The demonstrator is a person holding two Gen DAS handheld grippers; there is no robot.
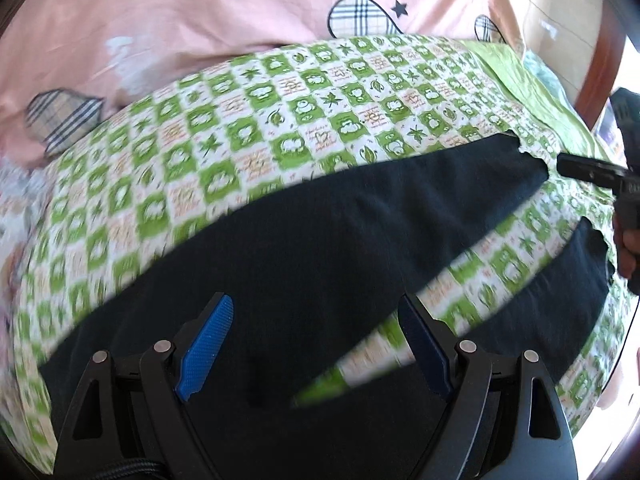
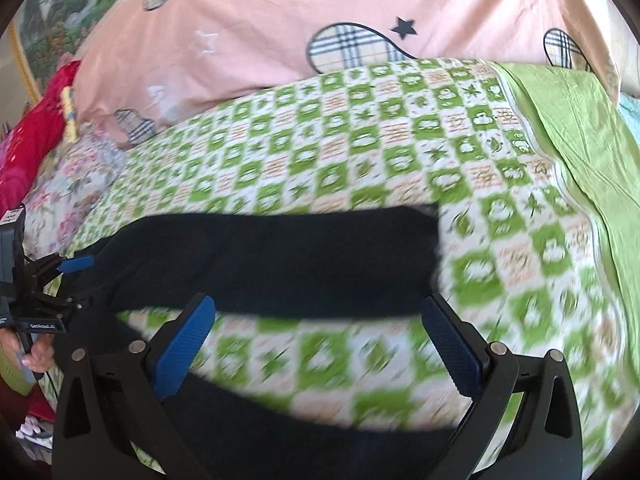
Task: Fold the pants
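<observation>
Black pants (image 1: 320, 240) lie flat on a green-and-white checked sheet (image 1: 248, 120), with both legs fanned out to the right. My left gripper (image 1: 316, 300) hovers open over the waist and crotch area with nothing between its blue pads. In the right wrist view, my right gripper (image 2: 317, 302) is open above the strip of sheet between the far leg (image 2: 280, 256) and the near leg (image 2: 260, 436). One black finger (image 1: 580, 168) of the right gripper shows beside the far leg's hem. The left gripper's blue pad (image 2: 76, 264) appears at the waist end.
A pink duvet (image 2: 280, 20) with plaid shapes is bunched along the far side of the bed. A plain green sheet (image 2: 580, 132) covers the right edge. Red cloth (image 2: 28, 140) lies at the left, and a person's hand (image 2: 36, 354) holds the left gripper's handle.
</observation>
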